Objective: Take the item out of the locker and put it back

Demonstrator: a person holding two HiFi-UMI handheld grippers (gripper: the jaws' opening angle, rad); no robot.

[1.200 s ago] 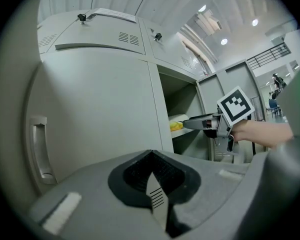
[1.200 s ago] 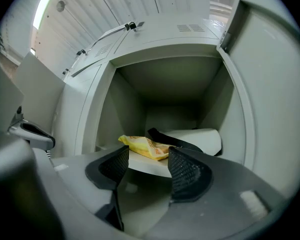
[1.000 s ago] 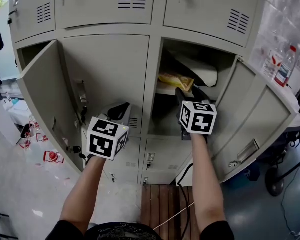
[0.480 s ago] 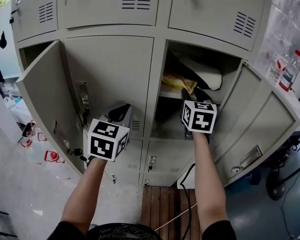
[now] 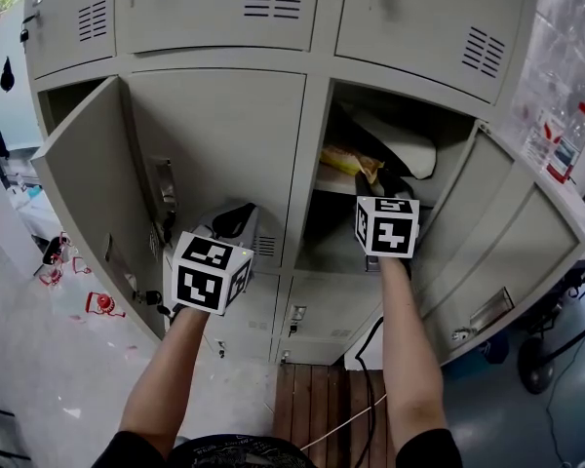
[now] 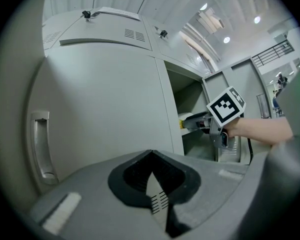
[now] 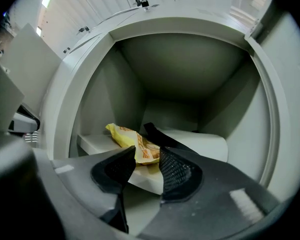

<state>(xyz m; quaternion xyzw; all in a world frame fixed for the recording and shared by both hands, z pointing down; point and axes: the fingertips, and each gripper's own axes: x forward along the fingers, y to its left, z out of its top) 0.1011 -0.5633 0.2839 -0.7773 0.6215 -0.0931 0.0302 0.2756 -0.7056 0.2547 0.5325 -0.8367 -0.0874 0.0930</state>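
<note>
Both right gripper (image 7: pixel 147 159) jaws have just been closing on the packet (image 7: pixel 132 143) end, on the locker (image 7: pixel 190 74) shelf (image 7: pixel 92 143) at twelve o'clock, so pinch firmly before pulling straight back; left gripper (image 6: pixel 151 159) is closed, empty.

Left arm (image 5: pixel 166 378): we hold it bare and stretched forward, low on our left side.
Left gripper (image 6: pixel 151 154): we keep it about level, its marker cube (image 5: pixel 210 271) nearest us; its jaws are together, tips meeting, with nothing between them.
Right arm (image 5: pixel 405 349): bare, straight, and reaching further forward than the left.
Right gripper (image 7: pixel 147 151): we hold it level, its marker cube (image 5: pixel 387 227) at our wrist; its jaws have just been closing and now stand partway in, pads pressing either side of one end of a yellow packet (image 7: pixel 127 139).
Spacing: our two grippers sit side by side, well apart.
</note>
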